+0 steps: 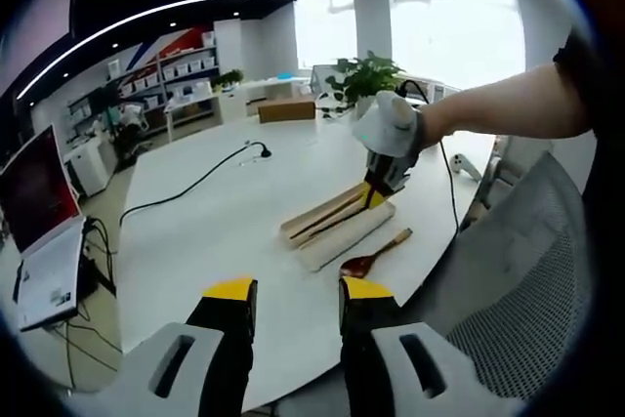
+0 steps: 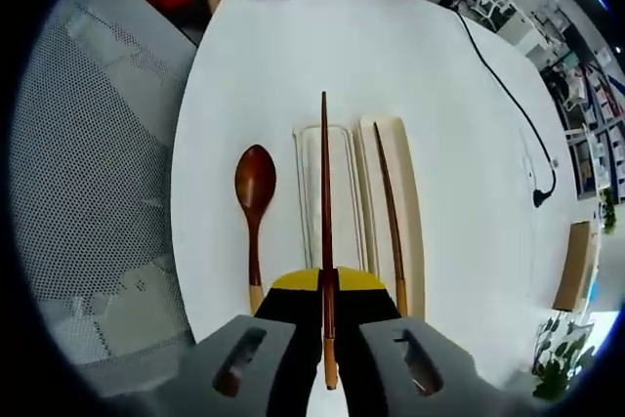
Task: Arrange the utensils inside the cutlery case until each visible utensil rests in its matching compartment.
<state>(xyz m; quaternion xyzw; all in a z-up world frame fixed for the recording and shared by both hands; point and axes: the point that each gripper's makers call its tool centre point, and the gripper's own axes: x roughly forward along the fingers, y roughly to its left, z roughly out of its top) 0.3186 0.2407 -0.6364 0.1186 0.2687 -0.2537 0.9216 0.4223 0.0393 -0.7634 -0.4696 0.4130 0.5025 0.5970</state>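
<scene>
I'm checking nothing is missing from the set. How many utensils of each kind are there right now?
Chopsticks: 2, one held in the right tool at, one lying in the case at
Spoons: 1, on the table beside the case
Total: 3

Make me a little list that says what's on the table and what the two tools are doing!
table: white, round
case: open, two long parts side by side
spoon: on the table beside the case, not in it
chopstick one: lying in the case's tan part
chopstick two: clamped in the right tool, hanging over the case's clear part
left tool: open, holding nothing, back from the case
cable: black, lying across the table
</scene>
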